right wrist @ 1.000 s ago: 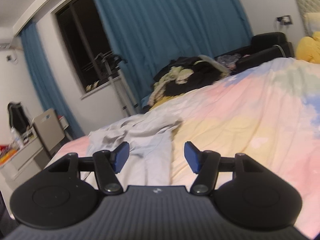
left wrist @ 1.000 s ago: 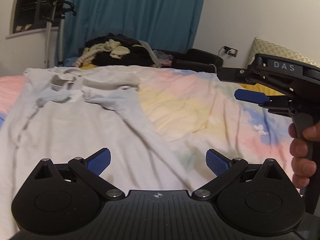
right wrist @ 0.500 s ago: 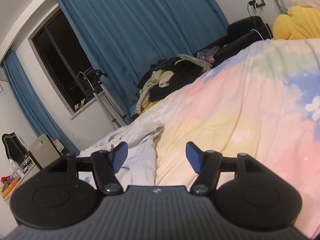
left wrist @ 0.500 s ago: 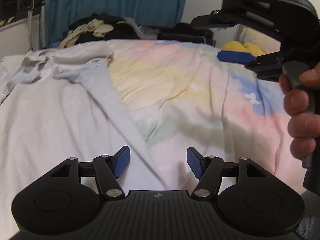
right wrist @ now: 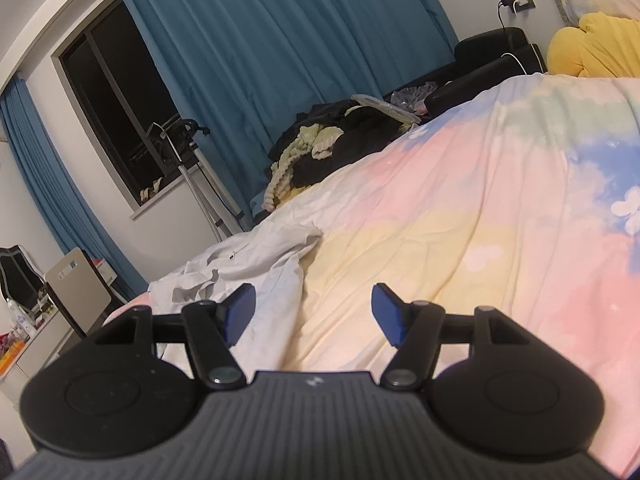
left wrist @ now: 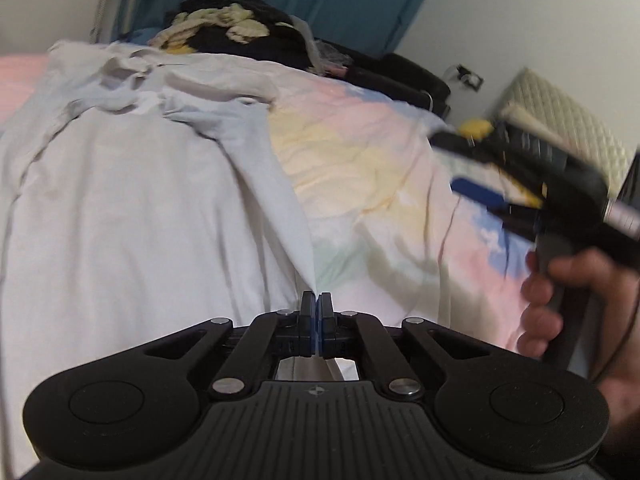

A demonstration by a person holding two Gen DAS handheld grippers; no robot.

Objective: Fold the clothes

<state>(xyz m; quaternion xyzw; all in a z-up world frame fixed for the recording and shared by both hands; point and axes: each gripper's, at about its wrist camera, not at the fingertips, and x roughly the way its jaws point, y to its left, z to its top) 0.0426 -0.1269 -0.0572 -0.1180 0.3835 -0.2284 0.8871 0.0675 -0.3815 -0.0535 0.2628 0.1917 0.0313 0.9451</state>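
On the pastel bedspread (left wrist: 400, 168) lies a pale shirt (left wrist: 132, 208), long axis running away from the cameras, collar end far, hem near. Half a second ago the left gripper (left wrist: 316, 312) stood open; now its jaws pinch the shirt's near right corner, so a fold looks possible. Beside it, the right gripper (right wrist: 312, 312) hovers wide open.

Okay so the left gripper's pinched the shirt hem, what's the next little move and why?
Probably bring the open right gripper down to pinch the white shirt further along its edge. The left gripper is shut on one corner only, and the right hovers empty over the bedspread.
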